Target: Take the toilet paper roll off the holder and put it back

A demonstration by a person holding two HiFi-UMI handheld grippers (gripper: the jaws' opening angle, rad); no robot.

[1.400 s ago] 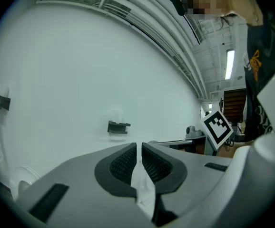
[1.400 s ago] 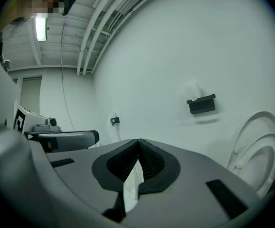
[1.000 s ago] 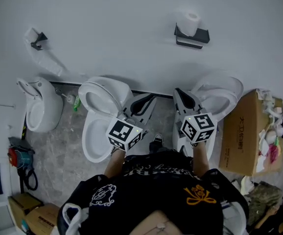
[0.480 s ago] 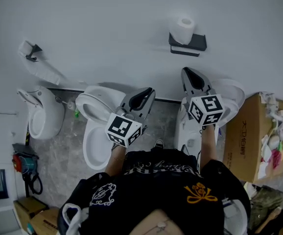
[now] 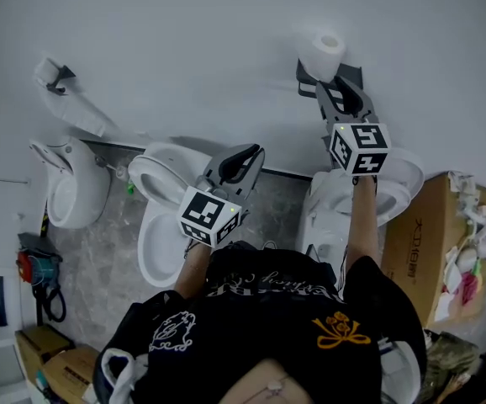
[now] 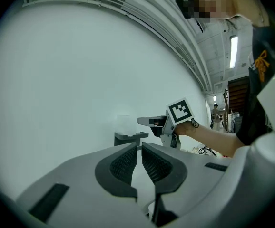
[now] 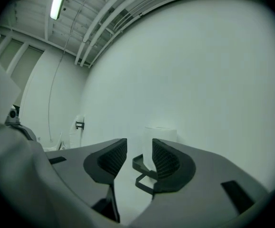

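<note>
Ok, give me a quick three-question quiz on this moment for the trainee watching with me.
1. True or false: the roll is off the holder.
2. The right tool's jaws are: A apart and empty; B clamped on the roll; C out of view.
3. What stands on the floor below the holder?
Key: 1 false, it sits upright on the holder. 2 A; the jaws have just been opening, with nothing between them and the roll just ahead. 3 a toilet.

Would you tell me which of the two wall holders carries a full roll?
The right holder, a dark shelf: a roll stands upright on it. The left holder only trails a loose white strip.
</note>
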